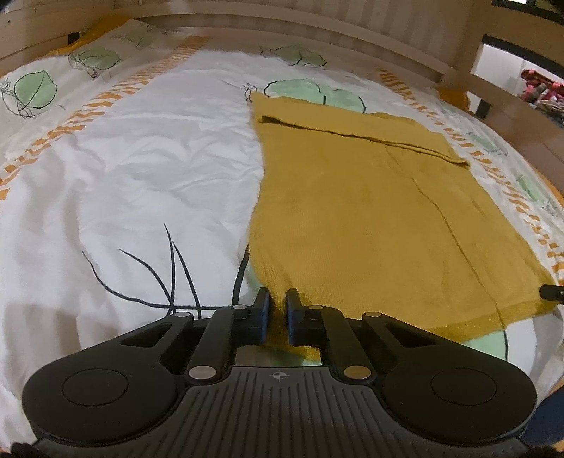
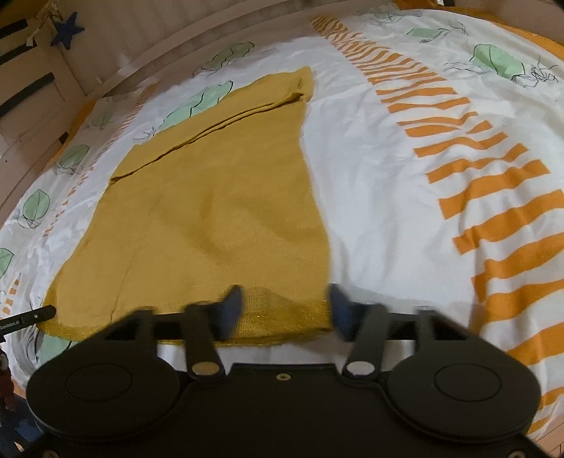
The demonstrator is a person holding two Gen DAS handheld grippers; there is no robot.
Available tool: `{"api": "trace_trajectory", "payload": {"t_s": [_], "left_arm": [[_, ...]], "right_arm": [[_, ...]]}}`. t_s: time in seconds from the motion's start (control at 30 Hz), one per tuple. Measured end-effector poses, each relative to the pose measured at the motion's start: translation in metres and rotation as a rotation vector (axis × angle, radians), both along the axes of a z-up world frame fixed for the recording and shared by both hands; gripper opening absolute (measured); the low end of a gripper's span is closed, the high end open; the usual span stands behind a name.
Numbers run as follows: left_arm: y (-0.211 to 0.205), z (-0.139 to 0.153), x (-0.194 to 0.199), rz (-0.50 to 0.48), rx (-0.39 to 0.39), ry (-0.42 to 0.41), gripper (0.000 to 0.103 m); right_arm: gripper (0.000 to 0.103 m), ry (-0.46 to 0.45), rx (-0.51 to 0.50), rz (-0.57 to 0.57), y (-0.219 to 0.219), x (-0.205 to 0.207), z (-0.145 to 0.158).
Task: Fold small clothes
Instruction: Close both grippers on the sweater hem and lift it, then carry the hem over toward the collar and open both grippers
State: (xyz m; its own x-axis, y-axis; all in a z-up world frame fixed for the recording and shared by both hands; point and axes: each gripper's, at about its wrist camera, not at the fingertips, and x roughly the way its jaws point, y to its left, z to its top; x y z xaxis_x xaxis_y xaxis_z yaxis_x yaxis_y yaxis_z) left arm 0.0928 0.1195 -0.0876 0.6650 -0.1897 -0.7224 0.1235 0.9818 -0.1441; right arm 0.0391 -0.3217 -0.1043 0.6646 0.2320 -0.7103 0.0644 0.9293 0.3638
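A mustard-yellow knit garment (image 1: 370,211) lies flat on the bed, with a folded band across its far end. My left gripper (image 1: 277,303) is shut on the garment's near left corner, and the cloth bunches between the blue pads. In the right wrist view the same garment (image 2: 218,211) lies spread out. My right gripper (image 2: 285,303) is open, its two fingers straddling the near right corner of the hem. It looks blurred. The tip of the right gripper shows at the right edge of the left wrist view (image 1: 551,292).
The bedcover (image 1: 123,176) is white with green leaves and orange stripes (image 2: 493,211). A wooden bed frame (image 1: 317,24) runs along the far side. A wooden post (image 1: 476,45) stands at the far right. The left gripper's tip (image 2: 28,319) shows at the left edge.
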Motion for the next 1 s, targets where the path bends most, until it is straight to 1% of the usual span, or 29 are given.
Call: {"api": "trace_trajectory", "payload": {"t_s": [0.03, 0.1, 0.2, 0.4, 0.47, 0.57, 0.77, 0.9, 1.0], "left_arm": [[0.0, 0.0, -0.001, -0.001, -0.003, -0.004, 0.008], [0.0, 0.002, -0.002, -0.004, -0.008, -0.015, 0.006], [0.002, 0.005, -0.005, 0.004, -0.024, -0.043, 0.005], [0.006, 0.024, -0.005, 0.043, -0.076, -0.141, 0.005], [0.006, 0.03, -0.003, 0.056, -0.087, -0.158, 0.005], [0.008, 0.042, 0.004, 0.079, -0.125, -0.178, 0.005], [0.008, 0.075, 0.035, 0.096, -0.185, -0.21, 0.005], [0.008, 0.093, 0.065, 0.103, -0.213, -0.233, 0.005], [0.005, 0.104, 0.092, 0.109, -0.218, -0.25, 0.005]], "right_arm": [[0.018, -0.003, 0.018, 0.002, -0.002, -0.001, 0.0], [0.018, -0.006, 0.066, 0.009, -0.004, -0.001, -0.001], [0.018, -0.041, 0.051, 0.017, -0.001, -0.002, 0.004], [0.017, -0.153, 0.075, 0.0, -0.003, -0.005, 0.021], [0.017, -0.186, 0.076, -0.009, -0.003, -0.005, 0.027], [0.017, -0.222, 0.067, -0.012, -0.002, -0.004, 0.037], [0.017, -0.271, 0.084, -0.02, -0.004, 0.013, 0.062], [0.017, -0.299, 0.078, -0.015, -0.006, 0.042, 0.081], [0.017, -0.315, 0.091, -0.016, -0.01, 0.069, 0.091]]}}
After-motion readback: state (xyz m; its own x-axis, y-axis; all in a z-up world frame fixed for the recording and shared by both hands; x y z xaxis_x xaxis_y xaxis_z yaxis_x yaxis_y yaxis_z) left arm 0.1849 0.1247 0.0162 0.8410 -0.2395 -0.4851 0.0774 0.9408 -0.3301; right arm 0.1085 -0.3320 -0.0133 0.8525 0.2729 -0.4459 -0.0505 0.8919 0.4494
